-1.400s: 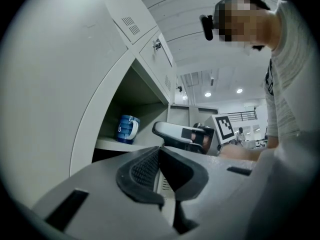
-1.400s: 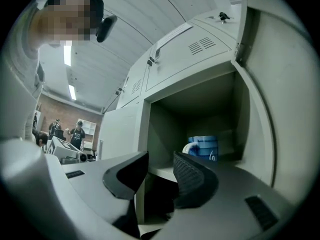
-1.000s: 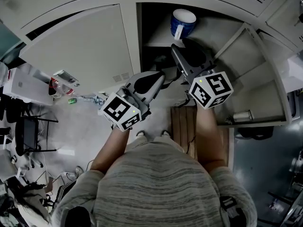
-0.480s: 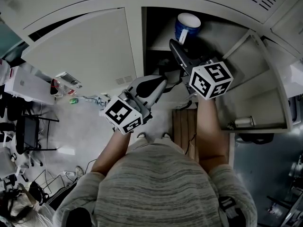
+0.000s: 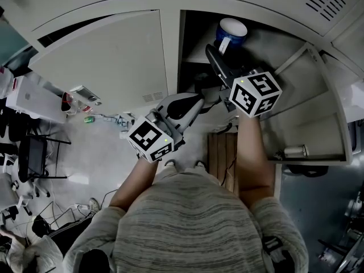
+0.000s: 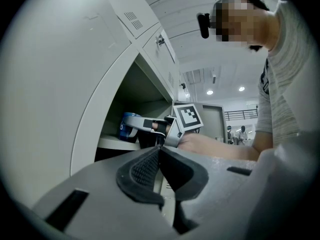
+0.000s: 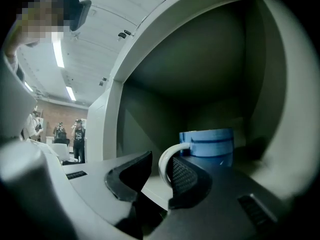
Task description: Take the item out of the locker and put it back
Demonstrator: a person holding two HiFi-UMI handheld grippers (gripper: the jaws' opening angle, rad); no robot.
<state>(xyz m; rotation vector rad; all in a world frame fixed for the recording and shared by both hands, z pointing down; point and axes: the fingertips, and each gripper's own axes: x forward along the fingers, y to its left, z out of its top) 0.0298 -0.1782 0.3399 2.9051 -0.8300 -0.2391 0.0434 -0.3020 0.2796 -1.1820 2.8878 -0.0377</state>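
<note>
A blue mug with a white handle stands upright on the shelf inside the open locker. My right gripper reaches into the locker from below the mug. In the right gripper view the mug fills the middle, and its white handle stands between the closing jaws of the right gripper. The handle lies against the right pad, with a gap to the left pad. My left gripper hangs lower, outside the locker, shut on nothing. From there the mug shows on the shelf.
The locker's door stands swung open to the right. A closed locker door is on the left. A wooden board lies on the floor below, and chairs and clutter stand at the far left.
My right gripper has pushed a little further into the locker, up to the mug's handle. The left gripper has stayed about where it was.
</note>
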